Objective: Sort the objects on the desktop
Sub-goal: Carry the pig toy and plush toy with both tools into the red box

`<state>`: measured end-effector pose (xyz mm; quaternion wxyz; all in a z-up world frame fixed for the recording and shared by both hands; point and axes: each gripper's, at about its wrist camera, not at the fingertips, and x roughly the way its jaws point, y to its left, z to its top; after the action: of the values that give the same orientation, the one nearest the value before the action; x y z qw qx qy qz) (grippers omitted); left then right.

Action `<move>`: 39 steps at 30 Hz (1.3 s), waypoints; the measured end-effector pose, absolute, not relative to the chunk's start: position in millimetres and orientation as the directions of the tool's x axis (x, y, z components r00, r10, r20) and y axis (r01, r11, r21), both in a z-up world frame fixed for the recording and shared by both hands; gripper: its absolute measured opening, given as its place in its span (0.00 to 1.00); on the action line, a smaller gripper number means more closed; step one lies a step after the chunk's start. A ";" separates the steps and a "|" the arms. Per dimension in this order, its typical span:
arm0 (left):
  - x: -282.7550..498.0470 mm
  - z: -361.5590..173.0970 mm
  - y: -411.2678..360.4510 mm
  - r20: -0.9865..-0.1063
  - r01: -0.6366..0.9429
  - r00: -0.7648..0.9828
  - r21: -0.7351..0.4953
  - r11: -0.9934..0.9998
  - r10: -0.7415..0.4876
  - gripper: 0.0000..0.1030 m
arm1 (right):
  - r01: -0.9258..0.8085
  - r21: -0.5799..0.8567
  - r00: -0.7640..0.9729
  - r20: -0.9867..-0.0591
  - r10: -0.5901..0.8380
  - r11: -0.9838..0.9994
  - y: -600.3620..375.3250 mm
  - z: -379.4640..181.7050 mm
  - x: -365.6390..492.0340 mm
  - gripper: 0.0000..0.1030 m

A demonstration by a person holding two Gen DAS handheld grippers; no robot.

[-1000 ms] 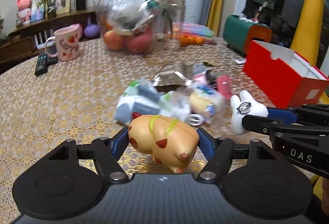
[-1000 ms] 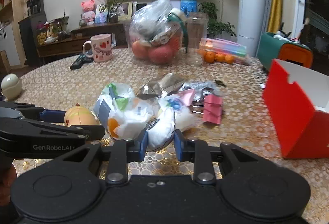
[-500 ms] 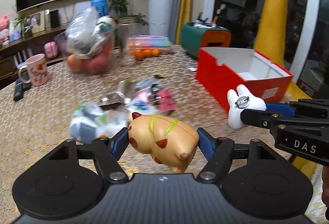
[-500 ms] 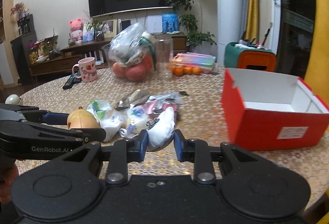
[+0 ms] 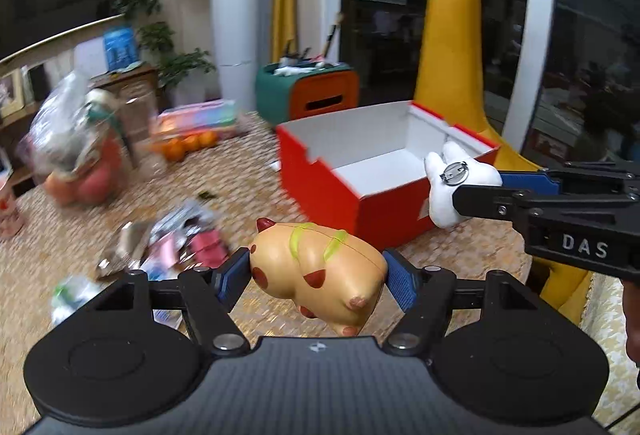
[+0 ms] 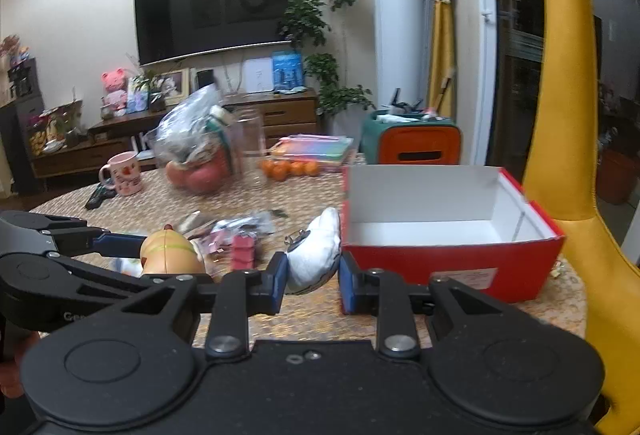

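A tan toy animal (image 5: 320, 271) with red spots and green stripes sits crosswise between the blue pads of my left gripper (image 5: 316, 277), which is shut on it. My right gripper (image 6: 313, 285) is shut on a white plush badge (image 6: 316, 255) with a metal pin on its back. Both are lifted above the gold-patterned table. In the left wrist view the right gripper (image 5: 476, 191) holds the white plush badge (image 5: 444, 203) against the near corner of an open red box (image 5: 320, 171) with a white inside. In the right wrist view the red box (image 6: 452, 267) lies just right of the badge, and the left gripper (image 6: 160, 255) with the toy animal (image 6: 172, 253) is at the left.
A pile of small packets and pink clips (image 6: 240, 235) lies on the table left of the box. Farther back are a bag of fruit (image 6: 196, 155), oranges (image 6: 290, 168), a pink mug (image 6: 126, 173) and a remote (image 6: 98, 197). A yellow chair (image 6: 560, 115) stands past the table's right edge.
Both grippers have swung right and risen, each keeping its toy. The red box now looms close and central, and the pile has slid off to the left.
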<state>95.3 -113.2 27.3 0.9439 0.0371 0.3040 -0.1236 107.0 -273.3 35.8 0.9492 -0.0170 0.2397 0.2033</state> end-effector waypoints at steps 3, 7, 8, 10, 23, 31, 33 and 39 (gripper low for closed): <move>111.5 30.7 -131.2 -0.583 0.288 0.779 0.008 0.958 -0.229 0.69 | -0.370 0.069 0.810 -0.465 0.358 0.927 -289.4 36.9 122.1 0.26; 137.3 32.1 -154.2 -0.590 0.322 0.768 0.016 0.947 -0.251 0.69 | -0.335 0.058 0.822 -0.470 0.321 0.941 -309.5 36.8 147.1 0.26; 144.5 31.9 -159.6 -0.593 0.330 0.764 0.018 0.944 -0.256 0.69 | -0.329 0.055 0.823 -0.473 0.315 0.943 -314.0 35.9 153.0 0.26; 158.7 31.5 -168.6 -0.598 0.342 0.757 0.018 0.939 -0.264 0.69 | -0.316 0.051 0.823 -0.481 0.300 0.947 -323.0 33.7 165.7 0.26; 261.9 17.8 -210.4 -0.686 0.385 0.676 0.018 0.923 -0.269 0.69 | -0.282 0.001 0.791 -0.566 0.233 0.959 -341.3 17.9 259.0 0.26; 317.3 -17.4 -233.1 -0.777 0.432 0.570 0.006 0.902 -0.268 0.69 | -0.256 -0.017 0.722 -0.669 0.179 0.967 -348.5 -12.0 314.6 0.26; 324.0 -23.3 -237.7 -0.787 0.440 0.560 0.016 0.898 -0.260 0.69 | -0.265 -0.017 0.694 -0.698 0.178 0.964 -349.9 -20.4 325.6 0.26; 344.9 -38.5 -244.0 -0.813 0.438 0.537 0.042 0.898 -0.224 0.69 | -0.254 -0.005 0.630 -0.760 0.162 0.967 -355.3 -40.4 353.6 0.26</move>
<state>344.9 -244.0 -38.5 0.8682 0.1212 0.4419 -0.1904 353.6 -355.3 -40.4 0.9010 -0.0557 0.4145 0.1156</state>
